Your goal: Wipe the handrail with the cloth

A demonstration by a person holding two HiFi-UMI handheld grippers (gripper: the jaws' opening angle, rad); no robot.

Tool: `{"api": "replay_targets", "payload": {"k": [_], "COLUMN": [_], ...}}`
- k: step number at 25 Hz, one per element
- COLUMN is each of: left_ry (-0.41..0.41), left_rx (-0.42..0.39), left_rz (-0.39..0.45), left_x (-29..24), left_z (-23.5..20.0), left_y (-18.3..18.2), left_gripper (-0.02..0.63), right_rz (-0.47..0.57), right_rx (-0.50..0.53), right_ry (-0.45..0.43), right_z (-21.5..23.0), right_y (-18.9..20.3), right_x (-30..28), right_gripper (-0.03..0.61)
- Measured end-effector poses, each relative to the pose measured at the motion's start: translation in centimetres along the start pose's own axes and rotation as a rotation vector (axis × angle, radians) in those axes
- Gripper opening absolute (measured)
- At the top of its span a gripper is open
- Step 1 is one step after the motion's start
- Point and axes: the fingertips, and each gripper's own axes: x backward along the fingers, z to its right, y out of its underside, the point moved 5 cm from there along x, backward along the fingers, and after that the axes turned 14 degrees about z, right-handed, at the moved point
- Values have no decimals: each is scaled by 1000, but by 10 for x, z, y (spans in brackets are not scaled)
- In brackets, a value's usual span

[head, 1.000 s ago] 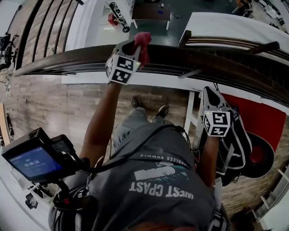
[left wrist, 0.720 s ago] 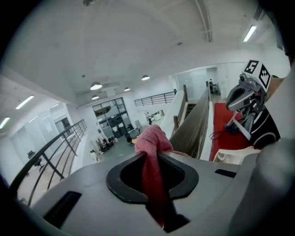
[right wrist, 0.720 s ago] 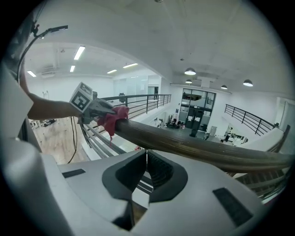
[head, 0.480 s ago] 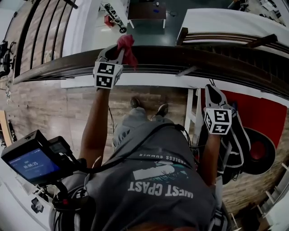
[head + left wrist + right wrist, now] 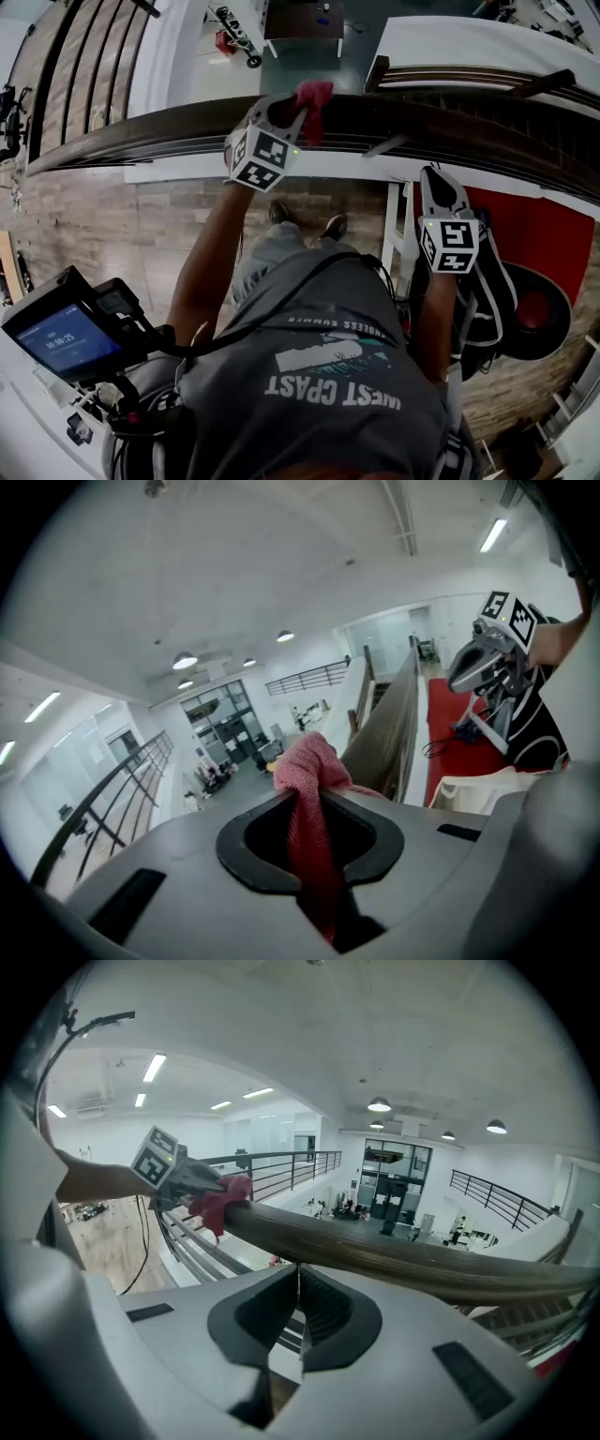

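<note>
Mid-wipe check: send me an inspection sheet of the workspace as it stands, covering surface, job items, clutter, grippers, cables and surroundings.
Surface: dark wooden handrail, running across the head view; no marks can be made out.
Job's things: red cloth, bunched against the handrail top.
Clutter: screen device at the person's left; dark gear on the red floor patch, kind unclear.
Grippers: left gripper shut on the red cloth at the handrail; right gripper shut, empty, apart from the handrail.
Cables: black cable across the person's shirt.
Surroundings: wood floor underfoot; open hall beyond the handrail, with a table below.
</note>
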Motion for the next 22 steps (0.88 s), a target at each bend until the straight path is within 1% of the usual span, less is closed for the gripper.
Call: {"api": "replay_targets", "payload": {"k": [2, 3, 4, 5, 7, 10, 12, 14, 15, 17, 20, 22], "left_ry": [-95, -129, -147, -152, -120, -10, 70, 138, 161, 170, 102, 80], "left_rx": [31, 50, 55, 42, -3, -43, -89, -129, -138, -126, -81, -82], "left_rz": [-34, -48, -60, -71, -70, -11, 24, 42, 42, 29, 4, 2], "left_x": [26, 33, 36, 33, 15, -25, -49, -64, -68, -64, -51, -55], "left_z": [-33, -45, -51, -51, -36, 5, 36, 58, 61, 54, 30, 32], "left_y": [18, 24, 27, 26, 16, -14, -36, -52, -55, -53, -39, -38], "left_gripper": [57, 57, 57, 57, 55, 55, 55, 55, 55, 55, 55, 55], "right_rz": [-14, -24, -34, -43, -50, -43, -34, -28, -27, -27, -46, -65], "right_rx": [-16, -25, -33, -40, -46, -36, -22, -13, -11, -12, -26, -43], "right_ry": [29, 41, 51, 56, 50, 14, -8, -15, -12, 5, 45, 68], "right_z": [10, 14, 16, 17, 15, 3, -4, -6, -4, 2, 16, 23], "right_y": [7, 12, 17, 21, 24, 19, 12, 6, 5, 4, 16, 31], "right_x": [9, 13, 16, 17, 16, 6, 0, -1, 0, 6, 22, 32], "right_gripper": [6, 6, 6, 6, 6, 6, 6, 6, 6, 6, 6, 6]}}
